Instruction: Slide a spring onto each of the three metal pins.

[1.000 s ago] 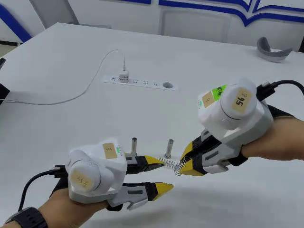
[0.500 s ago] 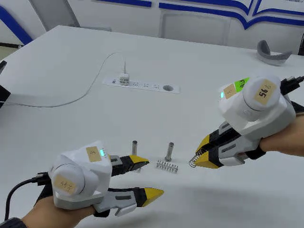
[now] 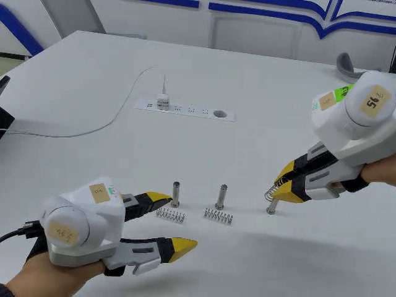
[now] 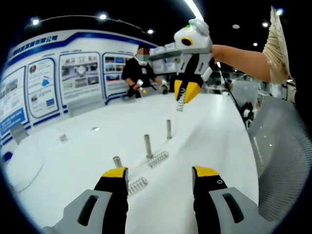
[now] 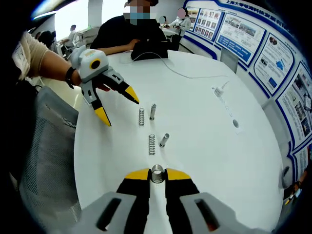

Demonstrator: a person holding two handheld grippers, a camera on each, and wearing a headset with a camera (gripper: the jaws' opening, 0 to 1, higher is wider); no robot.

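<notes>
My R gripper (image 3: 281, 188) pinches held spring (image 3: 273, 187) just above right pin (image 3: 271, 208), not on it yet. My L gripper (image 3: 179, 220) is spread wide, empty, low over desk (image 3: 93, 93). Loose spring 1 (image 3: 171, 215) lies flat by left pin (image 3: 176, 193), loose spring 2 (image 3: 218, 216) by mid pin (image 3: 221, 196).

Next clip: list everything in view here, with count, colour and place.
metal pins: three, silver, upright in a row on the white table.
springs lying flat: two, silver, beside two pins.
held spring: one, silver, by the third pin's top.
power strip: one, white, farther back, white cable plugged in.
curved grey object: one, table's far right.
left tongs: yellow tips, open, near the first pin.
right tongs: yellow tips, shut on the held spring.
</notes>
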